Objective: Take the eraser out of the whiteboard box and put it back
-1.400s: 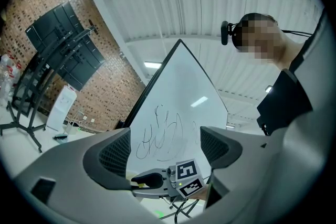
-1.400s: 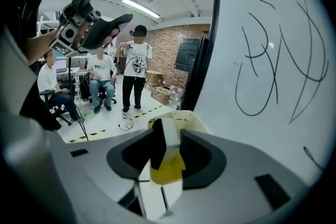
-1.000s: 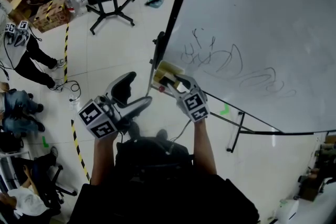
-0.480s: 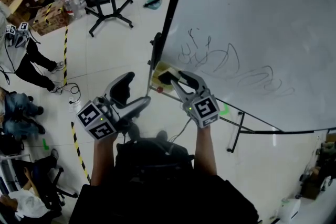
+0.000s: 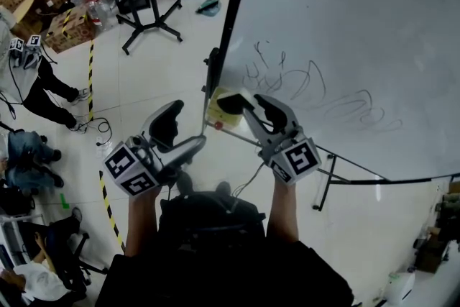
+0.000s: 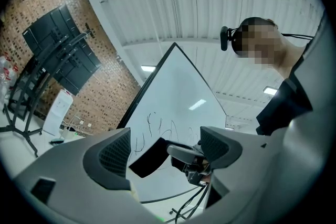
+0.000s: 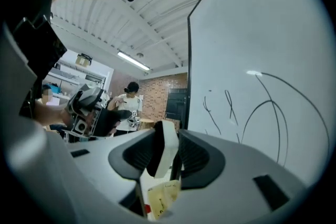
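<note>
Eraser (image 5: 231, 103) is now up above the whiteboard box (image 5: 215, 117) in the head view; the right tool (image 5: 253, 103) has just lifted it out, so the first half of the job looks done. In the left gripper view, the left tool (image 6: 165, 150) is wide open and holds nothing. In the right gripper view, the right tool's pads squeeze the eraser (image 7: 164, 149), with the whiteboard box (image 7: 163, 196) just below.
</note>
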### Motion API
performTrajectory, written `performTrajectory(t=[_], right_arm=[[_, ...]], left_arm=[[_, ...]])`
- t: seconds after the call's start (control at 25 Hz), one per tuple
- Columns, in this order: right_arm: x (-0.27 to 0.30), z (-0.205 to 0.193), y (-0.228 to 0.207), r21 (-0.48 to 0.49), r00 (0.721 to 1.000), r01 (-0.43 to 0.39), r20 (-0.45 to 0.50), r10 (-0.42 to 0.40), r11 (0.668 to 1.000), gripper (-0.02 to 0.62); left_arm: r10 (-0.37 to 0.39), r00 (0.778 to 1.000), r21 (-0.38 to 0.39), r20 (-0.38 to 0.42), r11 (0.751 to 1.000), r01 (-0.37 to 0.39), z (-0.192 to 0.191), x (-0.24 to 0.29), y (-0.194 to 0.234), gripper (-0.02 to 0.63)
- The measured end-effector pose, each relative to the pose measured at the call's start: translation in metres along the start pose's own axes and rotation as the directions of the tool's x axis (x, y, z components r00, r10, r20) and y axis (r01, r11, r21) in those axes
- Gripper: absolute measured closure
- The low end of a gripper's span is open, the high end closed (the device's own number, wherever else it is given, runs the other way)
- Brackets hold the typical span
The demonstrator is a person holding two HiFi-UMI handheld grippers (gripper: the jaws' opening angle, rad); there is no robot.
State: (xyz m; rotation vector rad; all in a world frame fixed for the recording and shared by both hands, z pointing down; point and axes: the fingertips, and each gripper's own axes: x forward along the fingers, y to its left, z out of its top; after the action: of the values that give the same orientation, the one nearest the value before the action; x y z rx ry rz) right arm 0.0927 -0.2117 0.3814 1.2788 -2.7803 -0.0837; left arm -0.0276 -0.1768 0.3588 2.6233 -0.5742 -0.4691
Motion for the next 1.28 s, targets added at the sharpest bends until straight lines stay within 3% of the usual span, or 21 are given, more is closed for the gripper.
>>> performTrajectory(t=[0.52,1.28], right_arm=[[-0.024,0.054,-0.009,0.028,0.988,0.017,0.151,-0.021,0.999,0.439],[-0.052,0.112,-0.026,0.097,0.927,-0.004,0.374,-0.033,0.995,0.442]], left_arm=[[-0.043,0.999,0.017,0.023,0.999,0.042,0.017,0.009,-0.016,0.192],[-0.108,0.994,0.073,0.020,0.992,0.106,0.031,0.034,-0.032,0.192]])
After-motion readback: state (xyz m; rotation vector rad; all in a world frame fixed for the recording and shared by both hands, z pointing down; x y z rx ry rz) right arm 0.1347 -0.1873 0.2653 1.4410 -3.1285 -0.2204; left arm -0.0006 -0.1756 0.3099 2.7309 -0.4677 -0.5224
